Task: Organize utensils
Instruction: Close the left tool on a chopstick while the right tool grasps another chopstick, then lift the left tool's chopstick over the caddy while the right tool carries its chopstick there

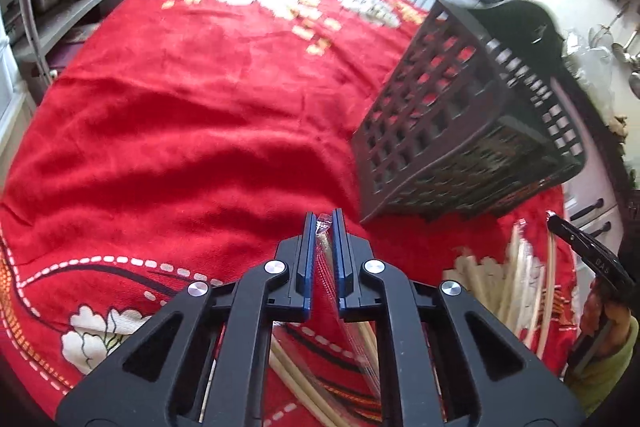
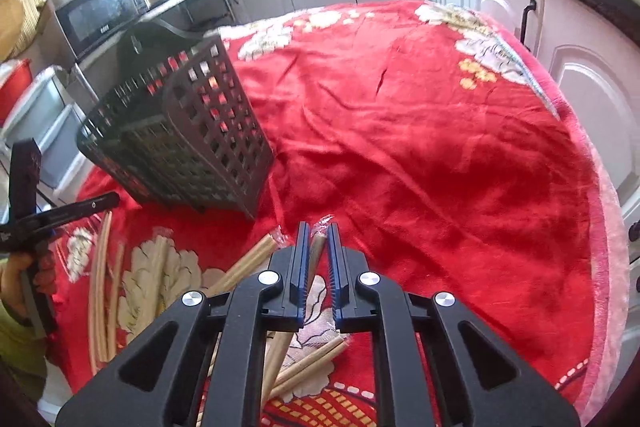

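In the left wrist view, our left gripper (image 1: 324, 223) has its jaws closed on one plastic-wrapped chopstick pair (image 1: 325, 259); one dark basket (image 1: 452, 131) stands on the red blanket (image 1: 180, 115). In the right wrist view, our right gripper (image 2: 318, 231) jaws pinch another wrapped pair (image 2: 316, 251), with several loose chopsticks (image 2: 100, 287) beside the basket.

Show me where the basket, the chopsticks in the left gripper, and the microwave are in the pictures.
basket (image 1: 448, 115): left wrist view, on its lattice side wall.
chopsticks (image 1: 325, 251): left wrist view, on the wrapped part between the blue pads of the left gripper (image 1: 323, 223).
microwave (image 2: 96, 13): right wrist view, on its dark door.
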